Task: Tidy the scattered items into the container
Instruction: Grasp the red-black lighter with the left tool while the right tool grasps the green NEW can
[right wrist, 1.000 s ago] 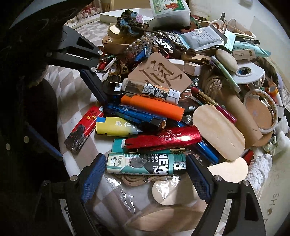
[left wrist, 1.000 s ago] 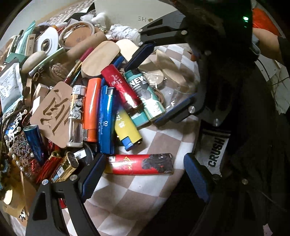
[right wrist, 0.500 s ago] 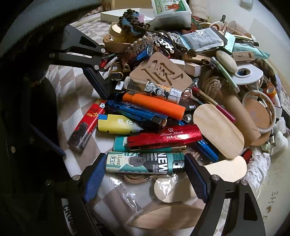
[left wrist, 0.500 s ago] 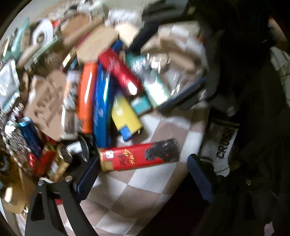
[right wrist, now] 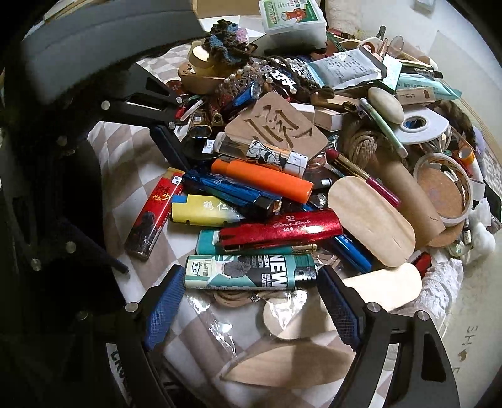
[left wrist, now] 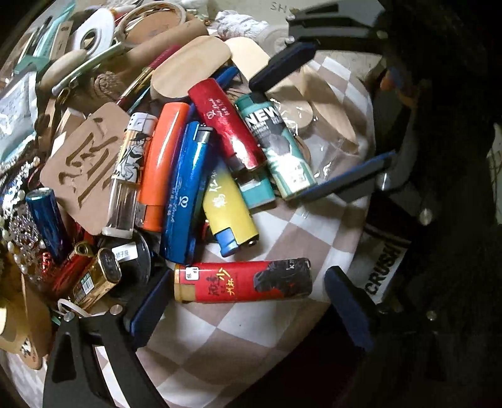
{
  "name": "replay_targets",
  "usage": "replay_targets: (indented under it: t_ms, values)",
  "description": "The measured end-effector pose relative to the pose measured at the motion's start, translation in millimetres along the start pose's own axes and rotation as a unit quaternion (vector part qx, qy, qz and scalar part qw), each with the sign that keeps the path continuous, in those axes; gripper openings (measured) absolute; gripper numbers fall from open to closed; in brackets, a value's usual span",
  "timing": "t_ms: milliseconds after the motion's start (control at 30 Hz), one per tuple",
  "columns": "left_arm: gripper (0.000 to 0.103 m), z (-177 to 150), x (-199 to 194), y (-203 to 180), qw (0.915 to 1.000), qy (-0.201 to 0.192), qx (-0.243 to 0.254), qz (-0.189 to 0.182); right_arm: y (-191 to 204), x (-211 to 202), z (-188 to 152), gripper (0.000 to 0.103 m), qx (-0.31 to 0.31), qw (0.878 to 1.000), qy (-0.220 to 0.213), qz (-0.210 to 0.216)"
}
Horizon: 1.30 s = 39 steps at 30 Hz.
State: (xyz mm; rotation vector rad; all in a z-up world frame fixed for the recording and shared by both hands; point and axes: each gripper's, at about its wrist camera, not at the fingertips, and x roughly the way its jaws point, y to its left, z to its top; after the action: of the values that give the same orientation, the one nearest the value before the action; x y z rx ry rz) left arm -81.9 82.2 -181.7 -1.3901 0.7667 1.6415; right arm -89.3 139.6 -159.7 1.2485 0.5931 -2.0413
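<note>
A heap of lighters lies on a checkered cloth [left wrist: 219, 339]. My left gripper [left wrist: 248, 309] is open, its jaws standing on either side of a red lighter with a black picture [left wrist: 243, 281], which lies crosswise between them; it also shows in the right wrist view [right wrist: 153, 213]. My right gripper [right wrist: 251, 309] is open, its jaws on either side of a teal lighter marked NEW [right wrist: 249, 271], also seen in the left wrist view [left wrist: 276, 147]. A yellow lighter [left wrist: 229, 210], a blue one [left wrist: 185, 194], an orange one [left wrist: 163, 163] and a glittery red one [left wrist: 226, 122] lie between.
Behind the lighters lie a wooden tag with a carved character [right wrist: 276, 128], wooden oval pieces [right wrist: 370, 219], a tape roll [right wrist: 420, 125], a rope coil [right wrist: 360, 144], beads and packets. A white plastic box [right wrist: 293, 17] stands at the far edge. The cloth edge drops off near both grippers.
My left gripper has moved in toward the red and black lighter, which now lies closer between its jaws. My right gripper has edged slightly closer to the teal lighter.
</note>
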Motion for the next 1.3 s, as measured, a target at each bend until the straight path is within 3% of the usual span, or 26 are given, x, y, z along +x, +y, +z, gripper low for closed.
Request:
replay_targets:
  t_ms: [133, 733, 1300]
  values:
    - [0.082, -0.4, -3.5, -0.5, 0.9998, -0.002, -0.005, 0.020, -3.8, -0.2, 0.6, 0.085, 0.006, 1.000, 0.002, 0.003]
    - [0.081, -10.5, -15.7, -6.3, 0.9995, -0.018, -0.022, 0.013, -6.4, 4.3, 8.6, 0.084, 0.015, 1.000, -0.001, 0.008]
    - [0.081, -23.3, -45.2, -21.3, 0.9966, -0.054, -0.062, 0.009, 4.8, -18.5, 8.1, 0.084, 0.046, 0.999, -0.020, 0.004]
